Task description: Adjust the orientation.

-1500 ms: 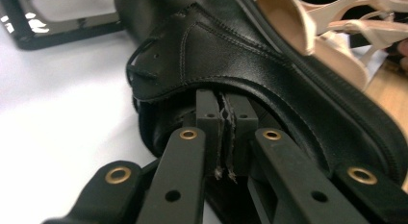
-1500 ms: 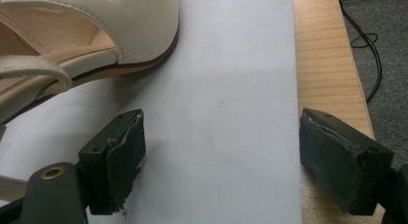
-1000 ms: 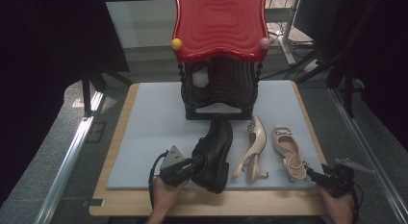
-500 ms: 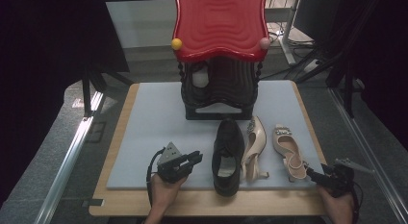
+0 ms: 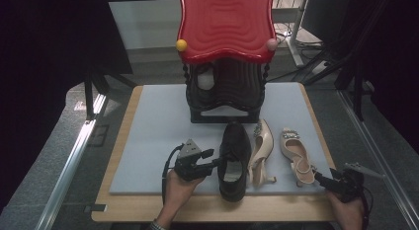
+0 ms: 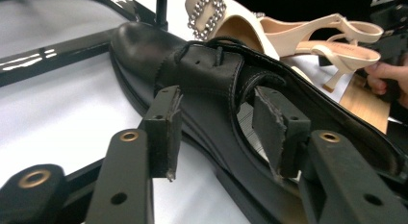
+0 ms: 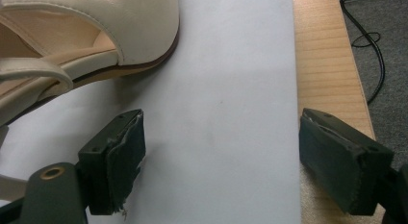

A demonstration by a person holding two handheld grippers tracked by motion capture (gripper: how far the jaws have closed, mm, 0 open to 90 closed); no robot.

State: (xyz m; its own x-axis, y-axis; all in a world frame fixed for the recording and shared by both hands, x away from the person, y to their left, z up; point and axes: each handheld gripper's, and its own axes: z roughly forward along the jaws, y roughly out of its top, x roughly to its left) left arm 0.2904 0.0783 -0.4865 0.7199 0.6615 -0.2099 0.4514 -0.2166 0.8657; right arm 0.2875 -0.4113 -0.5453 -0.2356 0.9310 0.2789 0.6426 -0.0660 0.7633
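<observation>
black shoe [image 5: 234, 161] flat on the grey mat [image 5: 148, 141], toe near the rack [image 5: 225, 99], just beside a cream heel [image 5: 261, 150]. left gripper [image 5: 216, 160] jaws just opening, one pad inside the shoe's collar, not pressing. right gripper [image 5: 321, 179] jaws apart over the mat's edge, bare tabletop [image 5: 118, 212] alongside.

My black leather lace-up shoe [image 5: 234, 161] is plain and glossy. Beside it, two cream slingback heels [image 5: 260, 152] carry sparkling silver buckles. The mat [image 5: 153, 126] is pale blue-grey, the wooden table [image 5: 118, 210] light tan, and the rippled plastic roof [image 5: 226, 23] is bright red.
</observation>
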